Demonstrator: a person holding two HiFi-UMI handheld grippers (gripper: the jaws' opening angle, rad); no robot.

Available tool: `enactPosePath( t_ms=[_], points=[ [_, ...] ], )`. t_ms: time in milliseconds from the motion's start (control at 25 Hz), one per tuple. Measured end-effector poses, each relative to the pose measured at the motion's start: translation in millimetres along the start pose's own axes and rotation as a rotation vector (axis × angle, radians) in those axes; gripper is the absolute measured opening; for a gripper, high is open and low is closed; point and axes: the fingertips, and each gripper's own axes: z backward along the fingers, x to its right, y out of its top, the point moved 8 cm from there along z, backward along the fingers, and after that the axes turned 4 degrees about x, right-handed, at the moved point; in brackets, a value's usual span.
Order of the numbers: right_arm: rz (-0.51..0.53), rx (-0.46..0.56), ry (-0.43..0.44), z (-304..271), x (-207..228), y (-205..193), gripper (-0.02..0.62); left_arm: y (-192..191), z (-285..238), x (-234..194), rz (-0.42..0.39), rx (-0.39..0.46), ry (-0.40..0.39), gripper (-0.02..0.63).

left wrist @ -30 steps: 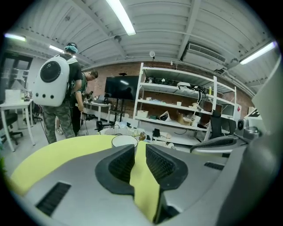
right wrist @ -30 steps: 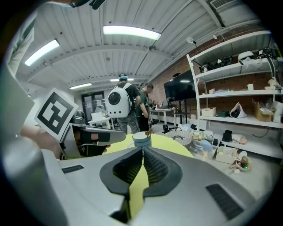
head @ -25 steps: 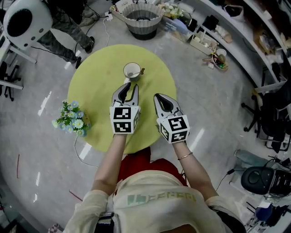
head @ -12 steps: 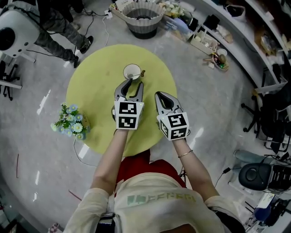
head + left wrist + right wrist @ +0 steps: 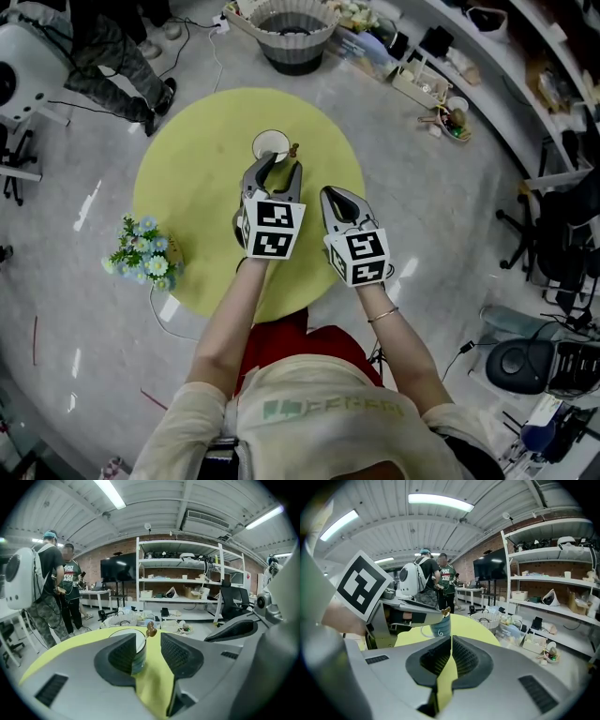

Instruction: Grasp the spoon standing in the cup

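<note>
A white cup (image 5: 271,144) stands on the far side of the round yellow table (image 5: 187,187). A spoon leans in it, its brown ornamented handle end (image 5: 293,149) sticking out at the right rim. My left gripper (image 5: 277,170) is just short of the cup, its jaws opening, with nothing between the pads. In the left gripper view the cup (image 5: 139,654) and the spoon's end (image 5: 151,630) show past the fingertips, in the gap of the left gripper (image 5: 149,651). My right gripper (image 5: 341,201) rests shut beside it, behind the cup (image 5: 441,626); its jaws (image 5: 451,660) meet with nothing in them.
A bunch of artificial flowers (image 5: 145,251) lies at the table's left edge. On the floor beyond the table stands a grey basket (image 5: 293,33). People stand at the back left (image 5: 51,592). Shelves and an office chair (image 5: 232,604) line the right.
My left gripper has moved forward toward the cup and its jaws have spread apart. The right gripper has stayed almost still and shut.
</note>
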Motion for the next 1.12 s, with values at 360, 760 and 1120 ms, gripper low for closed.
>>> enactPosePath(
  t_ms=[360,760,1120],
  points=[
    [-0.014,-0.012,-0.007,-4.9,9.0,0.5,0.038,4.0,-15.2,4.0,-0.036,-0.038,0.024,0.156],
    [-0.022,-0.029,-0.035,-6.8,15.3,-9.1,0.038,4.6,-27.4,3.7,-0.072,-0.052,0.048,0.156],
    [-0.046,-0.030,-0.036,-3.4,16.2,-6.3,0.038,11.8,-29.4,0.5,-0.086,-0.055,0.042,0.109]
  ],
)
